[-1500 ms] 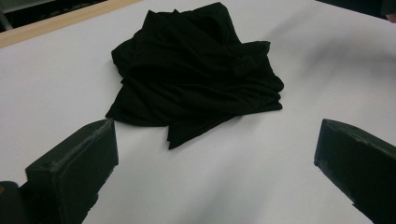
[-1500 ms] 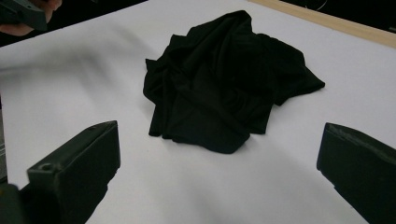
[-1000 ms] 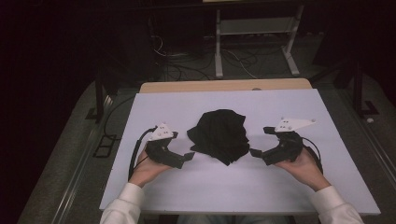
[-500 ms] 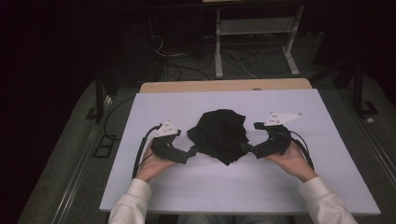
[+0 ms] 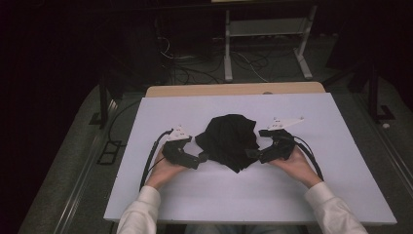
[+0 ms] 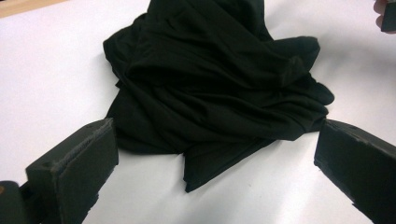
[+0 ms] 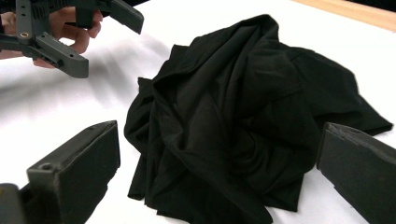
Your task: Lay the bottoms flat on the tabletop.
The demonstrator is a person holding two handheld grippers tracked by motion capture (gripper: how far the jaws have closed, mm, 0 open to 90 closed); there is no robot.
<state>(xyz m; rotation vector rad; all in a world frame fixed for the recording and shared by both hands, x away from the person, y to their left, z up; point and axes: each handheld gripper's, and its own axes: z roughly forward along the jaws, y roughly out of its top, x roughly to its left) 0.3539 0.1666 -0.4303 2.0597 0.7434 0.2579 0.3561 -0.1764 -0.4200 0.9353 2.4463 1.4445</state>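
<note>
A crumpled black cloth (image 5: 229, 140) lies in a heap on the white table top (image 5: 146, 117), near the middle. My left gripper (image 5: 200, 158) is at its left edge, open, jaws wide apart and pointing at the cloth (image 6: 210, 88). My right gripper (image 5: 251, 153) sits at the cloth's right edge, also open, with the heap (image 7: 233, 121) just ahead between its spread jaws. Neither holds any fabric. In the right gripper view the left gripper (image 7: 100, 35) appears at the upper left, held by a hand.
The white board rests on a wooden table (image 5: 234, 89) whose far edge shows behind it. Beyond stands a metal frame (image 5: 263, 34) with cables on a dark floor. Bare white surface lies in front of and to both sides of the cloth.
Both grippers have moved inward from the sides of the table and now reach the cloth's left and right edges. The cloth has kept its place.
</note>
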